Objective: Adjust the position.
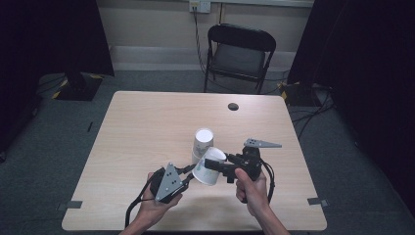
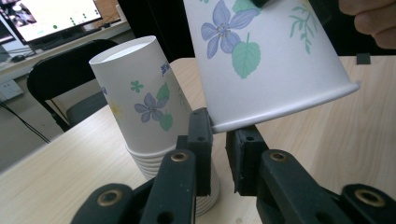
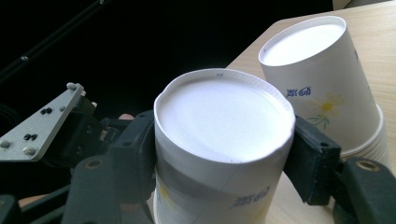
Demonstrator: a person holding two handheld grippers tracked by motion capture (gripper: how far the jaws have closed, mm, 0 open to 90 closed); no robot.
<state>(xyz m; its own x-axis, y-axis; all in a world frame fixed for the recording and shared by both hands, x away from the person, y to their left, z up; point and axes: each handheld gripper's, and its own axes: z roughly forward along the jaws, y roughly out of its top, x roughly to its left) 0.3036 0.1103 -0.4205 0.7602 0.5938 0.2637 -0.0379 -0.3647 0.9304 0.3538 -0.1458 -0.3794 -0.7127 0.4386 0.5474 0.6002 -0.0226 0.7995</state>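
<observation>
Right claw (image 3: 219,154) clamps 1 inverted paper cup (image 1: 209,166) above the desk (image 1: 147,127), just beside the cup stack (image 1: 201,143); left claw (image 2: 218,154), narrow, nips its rim; separating step, next: steady pull apart.

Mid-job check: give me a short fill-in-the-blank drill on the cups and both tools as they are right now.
1. The right tool grips the lifted paper cup near its closed ____.
2. The stack of cups stands upside down on the ____.
3. The left tool has its jaws at the lifted cup's ____, one on each side of it.
4. Both cups are printed with ____.

Missing words: base; table; rim; flowers
</observation>
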